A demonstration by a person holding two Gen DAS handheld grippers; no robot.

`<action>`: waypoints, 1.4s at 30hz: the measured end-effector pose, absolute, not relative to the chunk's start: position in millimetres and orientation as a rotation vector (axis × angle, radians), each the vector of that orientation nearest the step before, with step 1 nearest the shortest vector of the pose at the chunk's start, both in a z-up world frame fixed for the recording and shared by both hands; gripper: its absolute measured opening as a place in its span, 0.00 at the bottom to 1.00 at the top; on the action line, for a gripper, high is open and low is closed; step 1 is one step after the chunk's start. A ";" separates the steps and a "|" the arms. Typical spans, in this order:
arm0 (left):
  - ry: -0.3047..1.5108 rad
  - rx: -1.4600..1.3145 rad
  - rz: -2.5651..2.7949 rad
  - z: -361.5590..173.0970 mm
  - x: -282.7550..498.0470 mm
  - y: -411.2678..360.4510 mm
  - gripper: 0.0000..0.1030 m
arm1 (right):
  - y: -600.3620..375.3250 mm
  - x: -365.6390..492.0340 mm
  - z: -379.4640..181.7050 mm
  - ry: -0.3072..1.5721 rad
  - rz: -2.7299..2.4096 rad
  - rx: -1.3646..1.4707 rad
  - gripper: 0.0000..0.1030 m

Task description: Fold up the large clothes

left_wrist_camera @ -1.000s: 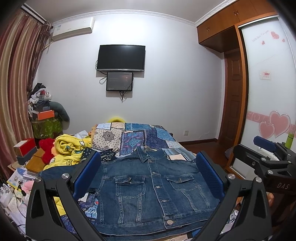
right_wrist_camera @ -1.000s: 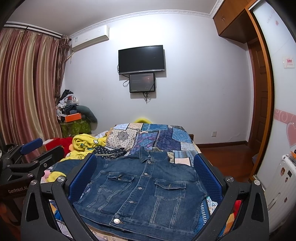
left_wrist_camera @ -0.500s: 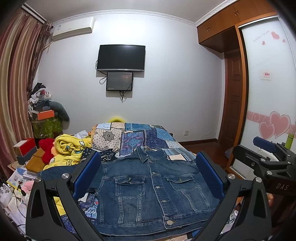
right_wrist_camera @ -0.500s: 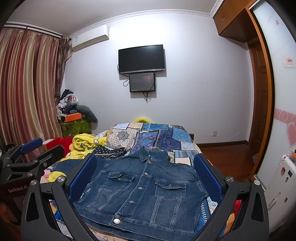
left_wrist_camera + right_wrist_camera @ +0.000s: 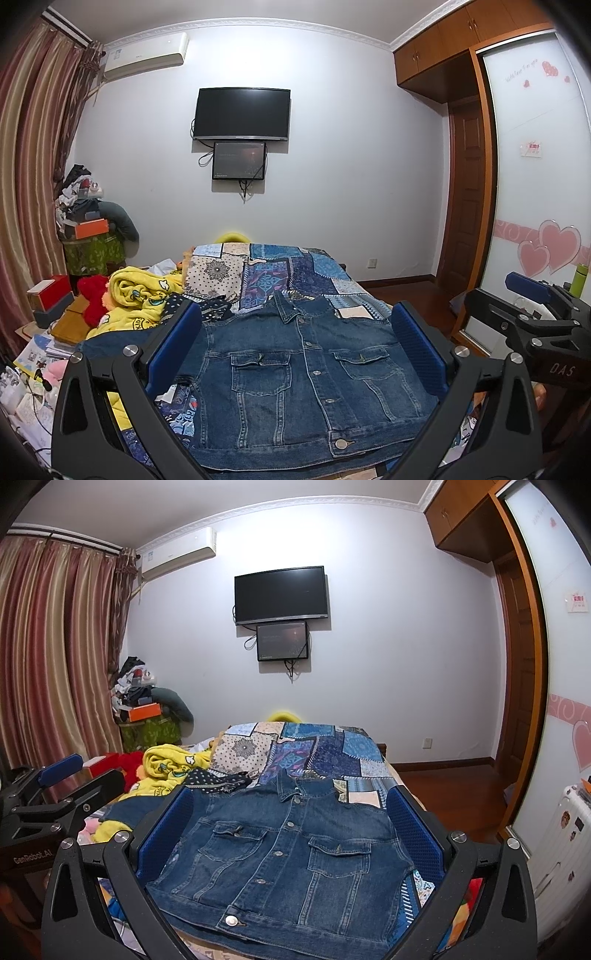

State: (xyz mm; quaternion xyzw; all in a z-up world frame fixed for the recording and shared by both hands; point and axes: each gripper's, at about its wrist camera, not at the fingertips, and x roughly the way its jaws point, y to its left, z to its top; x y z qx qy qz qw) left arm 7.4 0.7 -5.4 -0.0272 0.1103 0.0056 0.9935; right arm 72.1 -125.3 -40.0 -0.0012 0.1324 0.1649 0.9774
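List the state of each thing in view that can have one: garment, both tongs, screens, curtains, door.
Denim jacket: flat on the bed, front up, buttoned, not yet folded.
Left tongs: open, empty, above the jacket.
Right tongs: open, empty, above the jacket.
Wall TV: dark.
Small screen: dimly lit.
Curtains: drawn.
Wooden door: shut.

The jacket (image 5: 295,373) was coarse blue denim with dull metal buttons; the bedspread (image 5: 273,273) was matt patchwork cloth, the door (image 5: 466,206) glossy wood.
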 end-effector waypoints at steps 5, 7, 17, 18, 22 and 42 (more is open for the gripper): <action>0.228 -0.054 0.017 -5.8 13.0 5.0 1.00 | -122.9 76.3 -40.1 0.278 0.332 -0.008 1.00; 0.230 -0.054 0.020 -6.8 16.3 8.0 1.00 | -121.1 79.8 -40.6 0.285 0.330 -0.011 1.00; 0.286 -0.054 0.074 -20.0 62.3 47.7 1.00 | -104.6 118.5 -58.9 0.373 0.323 -0.044 1.00; 0.300 -0.058 0.083 -22.7 69.2 54.2 1.00 | -103.5 125.0 -61.9 0.386 0.322 -0.049 1.00; 0.396 -0.091 0.149 -44.6 108.4 95.1 1.00 | -95.0 153.8 -79.3 0.443 0.294 -0.083 1.00; 0.853 -0.524 0.287 -236.3 214.9 341.2 1.00 | -79.1 300.0 -175.9 0.927 0.200 -0.043 1.00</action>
